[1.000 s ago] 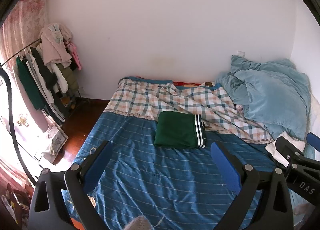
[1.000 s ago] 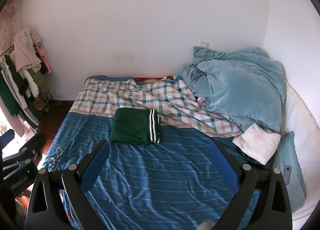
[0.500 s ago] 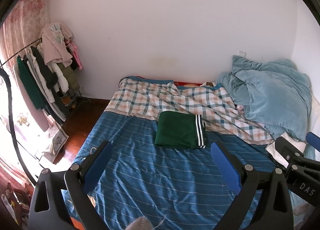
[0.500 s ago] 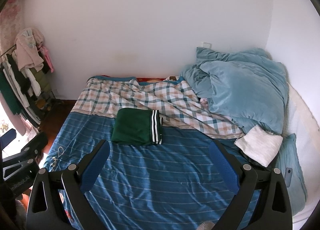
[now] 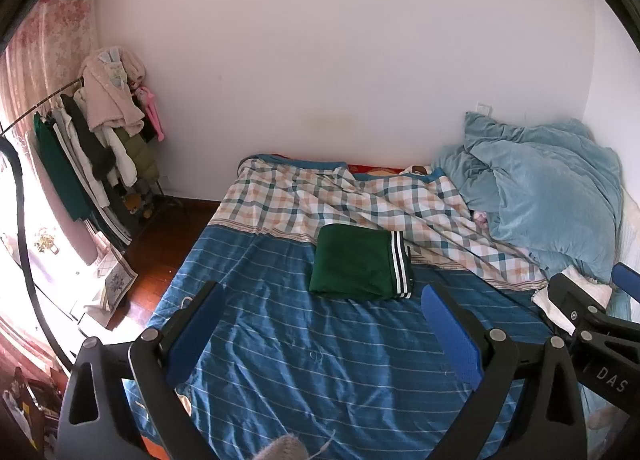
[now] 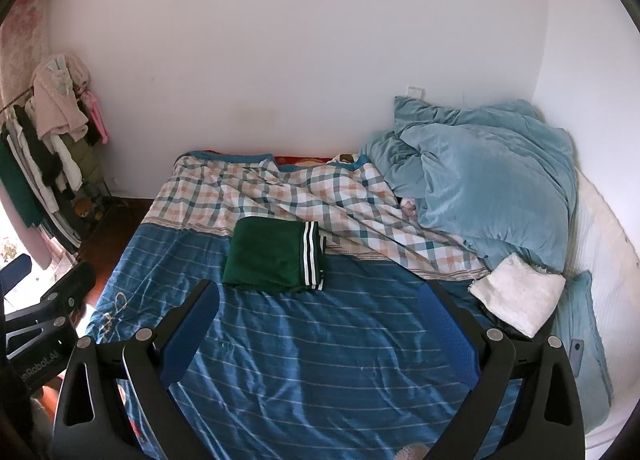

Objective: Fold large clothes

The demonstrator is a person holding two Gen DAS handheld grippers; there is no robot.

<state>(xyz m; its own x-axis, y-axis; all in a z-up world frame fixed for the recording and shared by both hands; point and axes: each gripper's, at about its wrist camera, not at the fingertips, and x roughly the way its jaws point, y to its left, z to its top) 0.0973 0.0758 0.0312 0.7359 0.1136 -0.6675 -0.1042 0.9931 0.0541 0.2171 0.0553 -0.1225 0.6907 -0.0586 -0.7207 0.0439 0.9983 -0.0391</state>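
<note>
A green garment with white side stripes [image 5: 360, 264] [image 6: 276, 258] lies folded into a neat rectangle on the blue striped bedsheet [image 5: 320, 360] [image 6: 320, 360], just below the plaid blanket. My left gripper [image 5: 322, 332] is open, held well back from the garment above the near part of the bed, with nothing between its blue pads. My right gripper [image 6: 320, 330] is open too, likewise empty and short of the garment. Each gripper's body shows at the edge of the other's view.
A plaid blanket [image 5: 340, 200] and a rumpled light-blue duvet [image 6: 488, 180] fill the far half of the bed. A white folded towel [image 6: 516, 292] and a phone [image 6: 576, 352] lie at the right. A clothes rack [image 5: 92, 148] stands by the left wall over wooden floor.
Both views have shifted only slightly; the right one drifted a little so the bed sits further right and lower. The garment and both open grippers stay as they were.
</note>
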